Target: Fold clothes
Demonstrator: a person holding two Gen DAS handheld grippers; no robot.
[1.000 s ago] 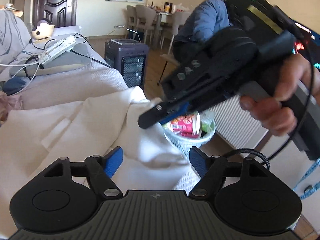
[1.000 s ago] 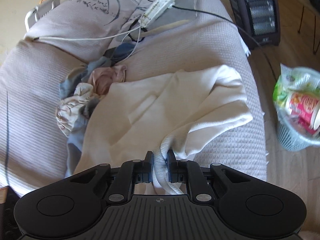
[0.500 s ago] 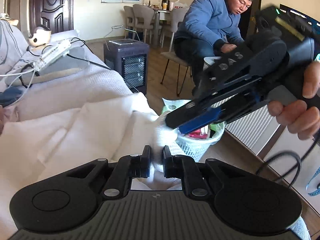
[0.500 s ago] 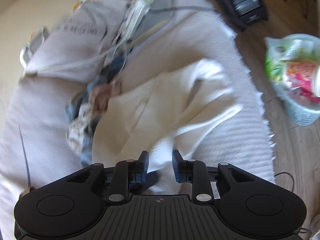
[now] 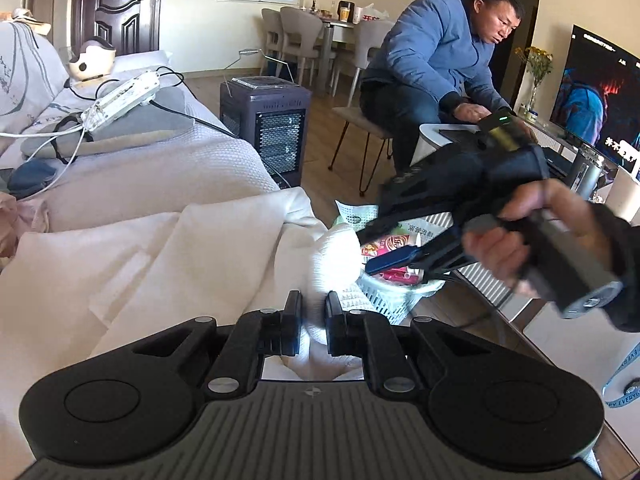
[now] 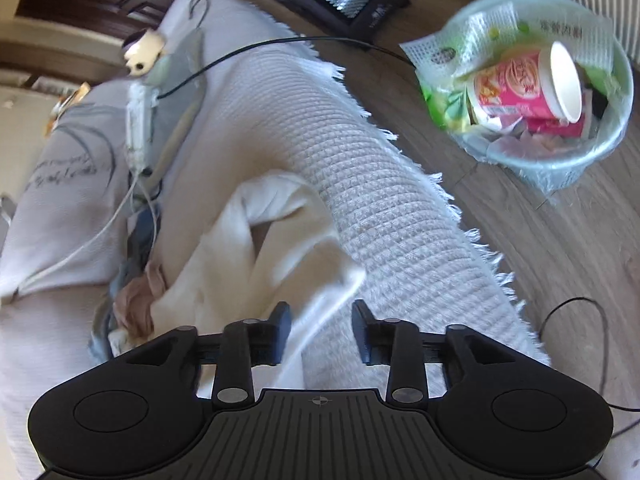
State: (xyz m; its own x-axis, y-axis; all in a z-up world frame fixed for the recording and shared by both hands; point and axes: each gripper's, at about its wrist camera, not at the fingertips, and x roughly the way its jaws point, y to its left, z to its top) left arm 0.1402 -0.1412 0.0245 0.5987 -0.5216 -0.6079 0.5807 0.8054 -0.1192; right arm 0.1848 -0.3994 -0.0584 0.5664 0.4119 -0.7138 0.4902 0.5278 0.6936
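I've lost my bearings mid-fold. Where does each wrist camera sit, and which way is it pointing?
Left wrist: on the left gripper, facing level across the sofa into the room; shut on the cream garment; the right gripper and its hand show.
Right wrist: on the right gripper, tilted down over the sofa edge; open above the cream garment.
Shared: garment, waste basket, heater.
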